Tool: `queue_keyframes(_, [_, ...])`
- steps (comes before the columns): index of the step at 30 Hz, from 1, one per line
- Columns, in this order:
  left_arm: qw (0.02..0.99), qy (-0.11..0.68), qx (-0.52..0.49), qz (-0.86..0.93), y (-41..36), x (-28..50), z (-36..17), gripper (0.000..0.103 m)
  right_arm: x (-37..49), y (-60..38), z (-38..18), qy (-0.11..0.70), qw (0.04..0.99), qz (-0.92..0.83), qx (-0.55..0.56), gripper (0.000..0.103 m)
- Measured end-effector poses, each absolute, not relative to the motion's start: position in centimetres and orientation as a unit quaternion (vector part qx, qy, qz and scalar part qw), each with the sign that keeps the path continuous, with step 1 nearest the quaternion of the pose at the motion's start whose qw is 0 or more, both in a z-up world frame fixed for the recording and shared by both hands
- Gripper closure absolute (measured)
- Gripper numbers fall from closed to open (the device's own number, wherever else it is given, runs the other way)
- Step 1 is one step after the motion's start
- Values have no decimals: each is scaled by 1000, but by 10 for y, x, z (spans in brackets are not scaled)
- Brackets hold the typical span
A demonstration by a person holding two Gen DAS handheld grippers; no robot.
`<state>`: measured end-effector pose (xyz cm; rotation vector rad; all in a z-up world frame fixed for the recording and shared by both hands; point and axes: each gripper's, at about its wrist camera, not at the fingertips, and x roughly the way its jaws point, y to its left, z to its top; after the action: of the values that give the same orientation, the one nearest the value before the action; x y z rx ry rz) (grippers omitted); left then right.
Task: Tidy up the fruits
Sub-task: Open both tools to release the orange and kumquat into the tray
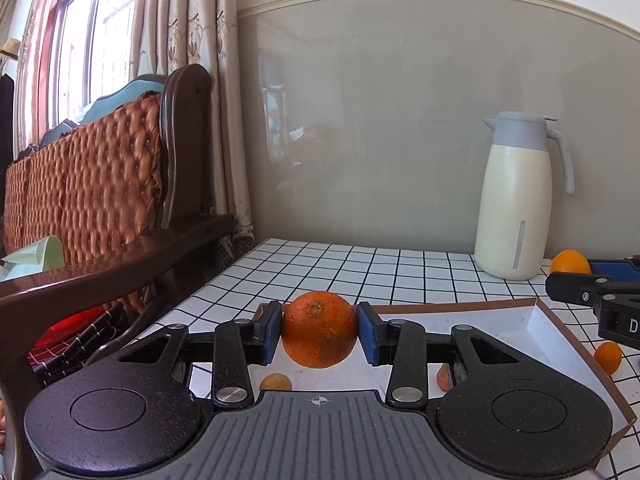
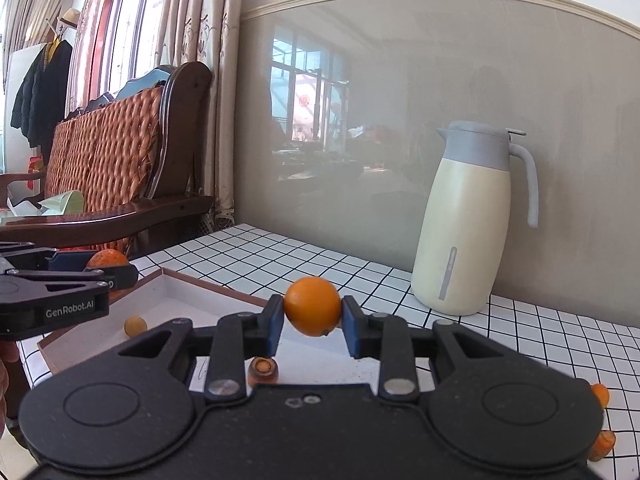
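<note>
Left claw (image 1: 319,334) pinches big orange (image 1: 319,332); right claw (image 2: 313,318) pinches small orange (image 2: 313,306); both above tray (image 1: 536,320), left nearer.

White lettering reading "GenRobot.AI" stands on the black side of the left gripper (image 2: 110,268), seen from the right wrist view. In the left wrist view, a single white letter "D" shows on the black body of the right gripper (image 1: 572,268) at the frame's right edge; the rest of that marking is cut off. No other text can be read.
</note>
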<state>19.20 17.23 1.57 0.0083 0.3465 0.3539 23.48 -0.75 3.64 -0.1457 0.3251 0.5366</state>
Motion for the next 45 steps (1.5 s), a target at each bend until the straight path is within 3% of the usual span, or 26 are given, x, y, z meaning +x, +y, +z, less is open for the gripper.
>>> queue_keyframes(34, [955, 234, -13, 181, 212, 256, -8, 62, 321, -3, 5, 264, 928, 255, -59, 80])
queue_keyframes(35, [956, 232, -12, 182, 213, 257, -9, 59, 323, -1, 5, 265, 927, 258, -64, 75])
queue_keyframes(36, [955, 226, -5, 194, 213, 256, -9, 47, 326, 0, 4, 267, 929, 245, -76, 48])
queue_keyframes(37, [954, 213, 4, 212, 212, 253, -9, 4, 326, -1, 4, 260, 935, 226, -81, 27])
queue_keyframes(38, [955, 194, 10, 223, 212, 249, -8, 0, 324, -4, 4, 241, 945, 209, -75, 7])
queue_keyframes(45, [956, 185, -4, 227, 220, 241, -5, 0, 325, -10, 1, 236, 947, 206, -67, 6])
